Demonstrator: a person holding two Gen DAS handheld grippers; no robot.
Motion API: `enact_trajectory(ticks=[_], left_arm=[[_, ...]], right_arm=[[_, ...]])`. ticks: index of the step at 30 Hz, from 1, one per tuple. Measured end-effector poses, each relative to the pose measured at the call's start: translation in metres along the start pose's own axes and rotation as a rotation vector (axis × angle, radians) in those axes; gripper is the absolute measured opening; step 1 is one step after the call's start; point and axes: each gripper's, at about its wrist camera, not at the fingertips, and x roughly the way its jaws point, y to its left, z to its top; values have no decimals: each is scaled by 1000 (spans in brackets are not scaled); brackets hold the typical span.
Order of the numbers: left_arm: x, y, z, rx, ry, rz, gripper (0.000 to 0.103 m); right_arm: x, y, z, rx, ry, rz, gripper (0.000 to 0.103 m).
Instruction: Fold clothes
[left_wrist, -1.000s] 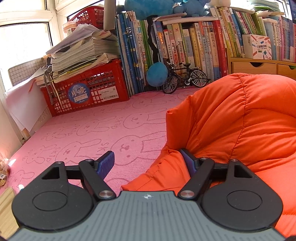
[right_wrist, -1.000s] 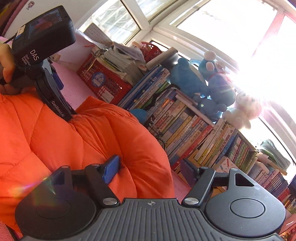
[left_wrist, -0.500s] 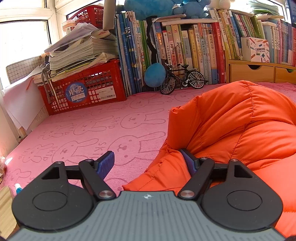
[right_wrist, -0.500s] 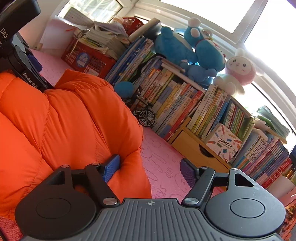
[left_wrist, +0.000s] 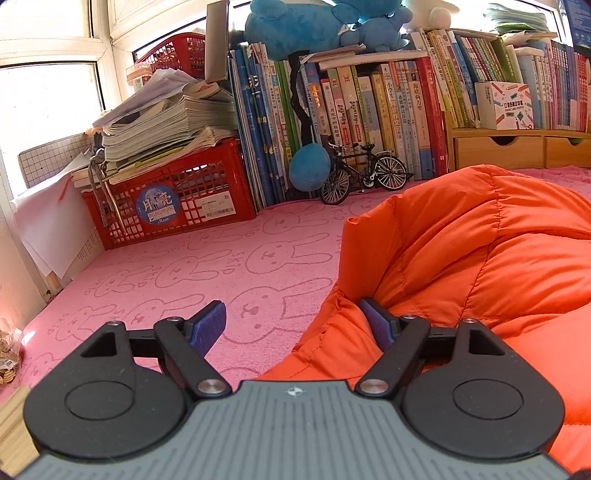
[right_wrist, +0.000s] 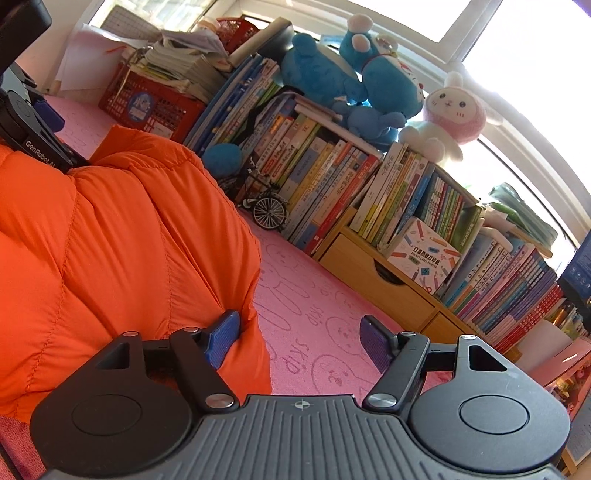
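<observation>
orange puffer jacket (left_wrist: 480, 258) lay bunched on the pink bunny-print tabletop (left_wrist: 207, 266), near the toy bicycle (left_wrist: 365, 173). left tongs (left_wrist: 295, 317) gaped wide, right pad against the jacket edge. right tongs (right_wrist: 299, 332) also spread, left pad touching the jacket.

Left gripper (left_wrist: 293, 321): black body with a grey ribbed top plate bearing a small white compass-like emblem. Two black link arms, each pinned by silver screws, carry fingers faced with dark blue textured pads (left_wrist: 209, 325). Round recessed discs sit on both side lobes.

Right gripper (right_wrist: 300, 338): identical build and finish. From the right wrist view, the left unit's side shows white lettering, apparently "GenRobot AI", partly cut off.
</observation>
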Motion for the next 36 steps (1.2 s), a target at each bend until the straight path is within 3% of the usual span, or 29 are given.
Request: enact_trajectory(ticks=[3, 6, 9, 11, 15, 17, 24, 30, 32, 36], left_arm=[[-26, -4, 13, 57, -62, 10, 79], [-63, -8, 29, 69, -172, -98, 81], [-77, -23, 43, 115, -189, -336, 84], [-70, -41, 47, 166, -164, -444, 84], [-33, -73, 48, 295, -125, -452, 85], [-16, -74, 55, 306, -81, -449, 91], [12, -53, 50, 266, -28, -376, 96], [34, -27, 44, 211, -8, -251, 101], [42, -14, 43, 133, 39, -292, 101], [51, -6, 40, 71, 81, -337, 102]], right_arm=[[-17, 1, 7, 55, -23, -50, 71], [-24, 1, 14, 113, -32, -72, 73], [-21, 1, 19, 170, -52, -122, 73], [-16, 2, 21, 206, -58, -141, 73], [-9, 14, 20, 201, -49, -156, 72], [-6, 18, 18, 201, -32, -155, 72], [6, 18, 16, 232, 38, -101, 71], [8, 21, 17, 227, 54, -87, 71], [8, 22, 17, 225, 54, -83, 71], [8, 22, 18, 227, 52, -82, 71]])
